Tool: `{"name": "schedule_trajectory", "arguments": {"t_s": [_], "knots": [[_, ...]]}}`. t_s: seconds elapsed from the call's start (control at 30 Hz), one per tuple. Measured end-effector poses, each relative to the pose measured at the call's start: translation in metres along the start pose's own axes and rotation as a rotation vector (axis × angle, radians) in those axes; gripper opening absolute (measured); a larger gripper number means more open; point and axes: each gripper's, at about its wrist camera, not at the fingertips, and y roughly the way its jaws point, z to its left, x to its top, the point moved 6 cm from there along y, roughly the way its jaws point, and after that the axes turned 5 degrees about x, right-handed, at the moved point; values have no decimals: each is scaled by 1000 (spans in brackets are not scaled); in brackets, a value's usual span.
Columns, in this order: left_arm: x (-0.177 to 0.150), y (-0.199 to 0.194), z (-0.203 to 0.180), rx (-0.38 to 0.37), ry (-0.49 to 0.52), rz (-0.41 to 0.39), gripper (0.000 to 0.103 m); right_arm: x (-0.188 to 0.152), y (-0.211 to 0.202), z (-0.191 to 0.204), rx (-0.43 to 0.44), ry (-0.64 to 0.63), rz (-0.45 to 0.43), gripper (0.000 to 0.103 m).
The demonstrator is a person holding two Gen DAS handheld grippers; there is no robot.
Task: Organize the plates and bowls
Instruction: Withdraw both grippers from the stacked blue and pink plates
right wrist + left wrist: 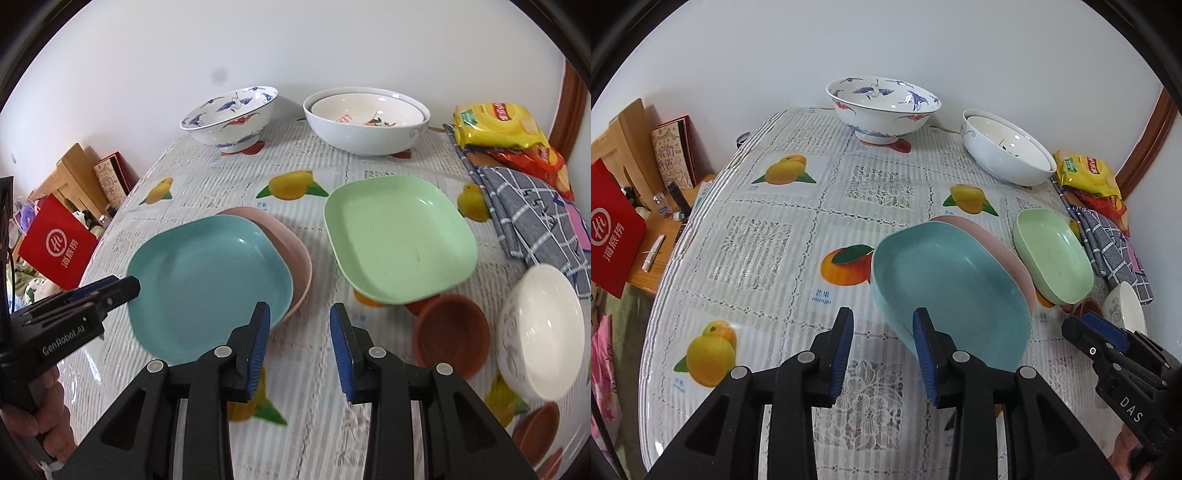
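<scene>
Both grippers are empty, their fingers a little way apart. The left gripper (882, 354) is at the near edge of the blue plate (207, 280). The right gripper (300, 343) hangs over the bare worktop (310, 387) between the blue plate and the green plate (399, 236).

The blue plate sits on a pink plate (291, 243), a bit off to one side. These look like light, hard plastic, smooth and slippery, so pinch a raised rim.

The small brown bowl (448, 336) and the small white bowl (539, 332) lie near on the right. The white one looks breakable and heavier.

At the back stand the blue-bird bowl (229, 118) and the big white bowl (365, 122), with another bowl inside. They look heavy. Hold them by the rim.
</scene>
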Motion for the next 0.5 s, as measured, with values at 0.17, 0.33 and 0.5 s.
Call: {"name": "schedule_trajectory", "arguments": {"t_s": [0.17,0.33,0.5], "knots": [[-8,-17,3,3,5,-16,34,-12,-24,-2,-14,8,-27,37],[-15,-30,3,-7,7,-39,35,-24,-42,-2,-12,16,-47,42],[-21,-27,-7,-45,2,-37,35,-38,-55,-5,-13,25,-57,42]]}}
